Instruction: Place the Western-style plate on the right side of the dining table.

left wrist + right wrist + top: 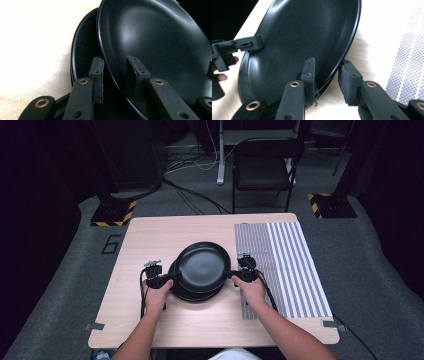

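Note:
Two black plates are stacked at the middle of the table. The upper plate is raised and tilted off the lower plate. My left gripper clamps its left rim, and my right gripper clamps the opposite rim. In the left gripper view the jaws straddle the upper plate's edge, with the lower plate behind. In the right gripper view my gripper holds the same plate, and the left gripper bites the far rim.
A grey and white striped mat covers the right part of the wooden table, close beside my right hand. A black folding chair stands beyond the far edge. Bare wood lies left of the plates.

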The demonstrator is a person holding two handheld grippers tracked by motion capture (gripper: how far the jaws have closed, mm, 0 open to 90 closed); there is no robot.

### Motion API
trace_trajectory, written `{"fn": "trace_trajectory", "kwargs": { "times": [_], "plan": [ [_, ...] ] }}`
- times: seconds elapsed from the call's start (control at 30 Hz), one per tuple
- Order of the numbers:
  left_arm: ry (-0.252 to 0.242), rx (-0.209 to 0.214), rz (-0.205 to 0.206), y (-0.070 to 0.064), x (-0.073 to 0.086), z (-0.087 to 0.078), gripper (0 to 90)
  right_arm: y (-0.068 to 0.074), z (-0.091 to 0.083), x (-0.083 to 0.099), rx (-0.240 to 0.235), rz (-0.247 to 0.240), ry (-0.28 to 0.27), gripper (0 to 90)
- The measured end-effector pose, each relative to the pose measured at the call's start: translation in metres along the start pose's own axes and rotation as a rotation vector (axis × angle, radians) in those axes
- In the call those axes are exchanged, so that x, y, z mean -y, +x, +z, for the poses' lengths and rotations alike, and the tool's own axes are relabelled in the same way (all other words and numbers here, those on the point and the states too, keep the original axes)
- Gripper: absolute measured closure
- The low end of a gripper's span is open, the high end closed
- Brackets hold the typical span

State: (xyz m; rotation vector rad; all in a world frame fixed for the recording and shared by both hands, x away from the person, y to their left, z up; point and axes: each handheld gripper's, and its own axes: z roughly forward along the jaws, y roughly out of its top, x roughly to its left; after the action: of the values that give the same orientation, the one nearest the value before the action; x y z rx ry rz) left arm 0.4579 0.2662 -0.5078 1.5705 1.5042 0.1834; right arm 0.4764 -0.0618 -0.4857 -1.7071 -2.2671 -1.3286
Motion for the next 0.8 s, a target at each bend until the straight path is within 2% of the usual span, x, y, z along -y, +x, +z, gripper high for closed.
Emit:
{"fn": "trace_trajectory", "kwargs": {
  "times": [0.2,0.33,0.53,0.57,0.8],
  "plan": [
    [0.013,-0.019,-0.011,-0.004,-0.001,-0.001,68.7,-0.001,0.004,-0.005,0.015,0.0,-0.002,68.1],
    [0.022,-0.041,0.013,-0.008,-0.003,-0.004,68.8,0.0,0.007,-0.004,0.029,-0.001,-0.005,68.2],
    [0.014,-0.029,0.014,-0.009,-0.007,-0.009,69.0,-0.002,0.007,-0.004,0.001,0.035,-0.004,67.9],
    [0.013,-0.024,0.022,-0.011,-0.009,-0.011,69.0,-0.002,0.006,-0.003,-0.012,0.055,-0.001,68.0],
    [0.004,-0.014,0.032,-0.013,-0.01,-0.016,68.8,0.002,0.0,-0.004,-0.015,0.037,-0.016,68.0]
  ]
}}
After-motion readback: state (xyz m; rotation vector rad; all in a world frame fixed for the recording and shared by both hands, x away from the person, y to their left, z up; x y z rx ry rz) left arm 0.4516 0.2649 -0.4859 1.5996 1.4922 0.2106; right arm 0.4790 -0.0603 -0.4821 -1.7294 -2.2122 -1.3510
